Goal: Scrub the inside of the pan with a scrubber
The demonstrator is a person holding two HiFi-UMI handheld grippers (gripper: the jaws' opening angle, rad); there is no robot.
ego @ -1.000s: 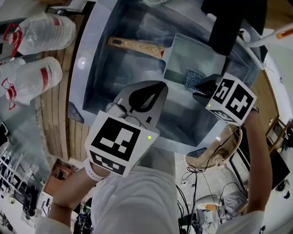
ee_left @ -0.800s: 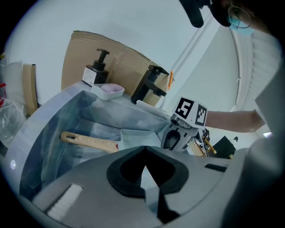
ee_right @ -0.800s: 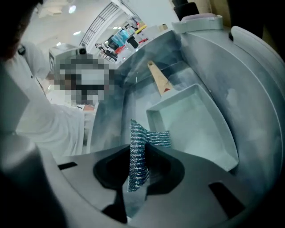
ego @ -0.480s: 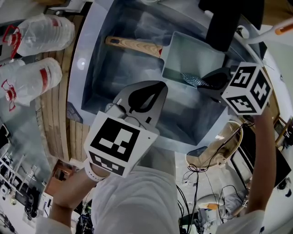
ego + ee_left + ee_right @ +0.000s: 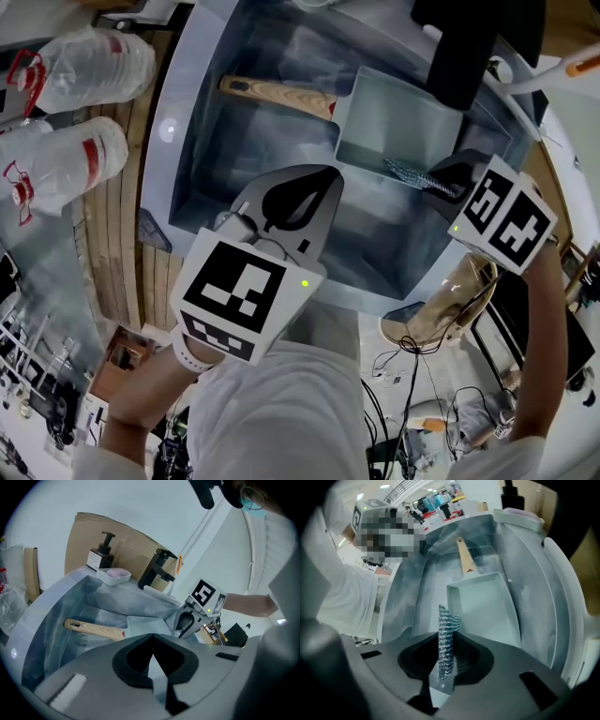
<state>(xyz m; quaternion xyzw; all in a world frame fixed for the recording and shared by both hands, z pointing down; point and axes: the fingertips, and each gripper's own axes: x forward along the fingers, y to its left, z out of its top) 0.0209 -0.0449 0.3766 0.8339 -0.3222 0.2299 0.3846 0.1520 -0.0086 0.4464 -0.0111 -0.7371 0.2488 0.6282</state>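
Right claw point(image 5: 443, 679): clamped on one end of the steel-mesh scrubber point(image 5: 447, 634), leaving the free end out front to rub.
Scrubber: over the pan's near edge; I can't tell whether it touches.
Pan point(image 5: 394, 122): square, open side up in the sink point(image 5: 178, 103).
Left claw point(image 5: 153, 644): closed on nothing, parked clear.
Surroundings: slatted wooden worktop point(image 5: 112, 234) with water bottles point(image 5: 89, 61).
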